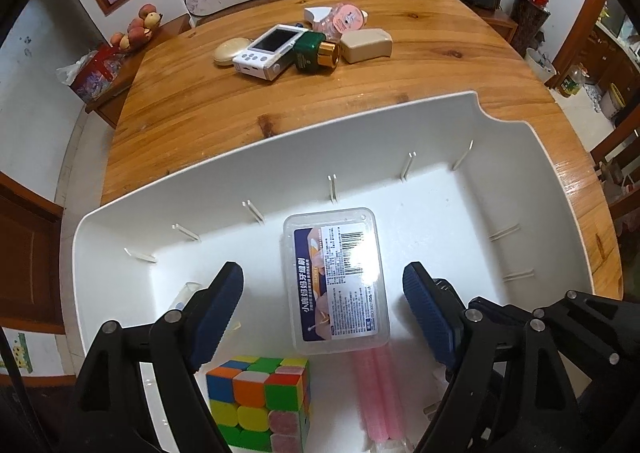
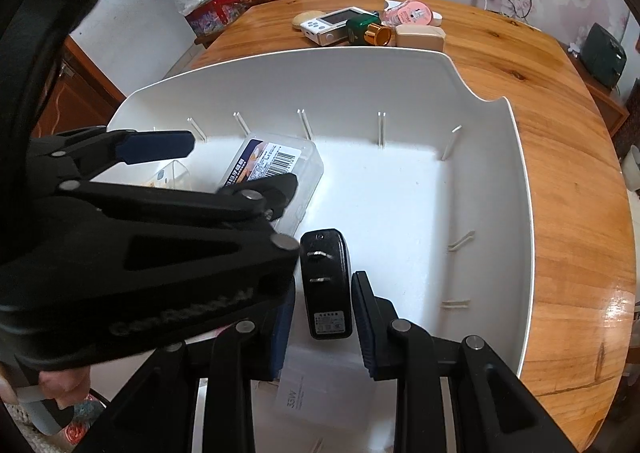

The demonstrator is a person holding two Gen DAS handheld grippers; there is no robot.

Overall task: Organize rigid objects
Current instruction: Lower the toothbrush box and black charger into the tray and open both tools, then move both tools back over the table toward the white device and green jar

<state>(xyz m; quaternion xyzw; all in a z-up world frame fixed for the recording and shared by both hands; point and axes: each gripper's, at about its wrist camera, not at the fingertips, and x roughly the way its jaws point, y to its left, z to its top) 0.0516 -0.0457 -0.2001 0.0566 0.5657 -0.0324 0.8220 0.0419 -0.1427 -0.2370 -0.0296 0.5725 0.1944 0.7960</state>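
Note:
A white divided bin (image 1: 280, 157) (image 2: 500, 173) sits on the wooden table. On its floor lies a clear labelled plastic box (image 1: 336, 281) (image 2: 276, 163). My left gripper (image 1: 322, 277) (image 2: 244, 161) stands open astride the box, pads well clear of its sides. A colourful puzzle cube (image 1: 260, 401) and a pink packet (image 1: 380, 393) lie nearer the camera. My right gripper (image 2: 324, 317) is only narrowly open around a black plug charger (image 2: 326, 285), with a thin gap at each pad. The charger rests over a white carton (image 2: 304, 393). The left gripper hides part of the right one's left finger.
At the far side of the table (image 1: 192, 105) lie a white handheld device (image 1: 266, 49), a green bottle with a gold cap (image 1: 316, 53), a beige case (image 1: 366, 45), a beige oval case (image 1: 228, 49) and a pink round pack (image 1: 346, 19). The bin's right half is bare. A hand (image 2: 64, 385) holds the left gripper.

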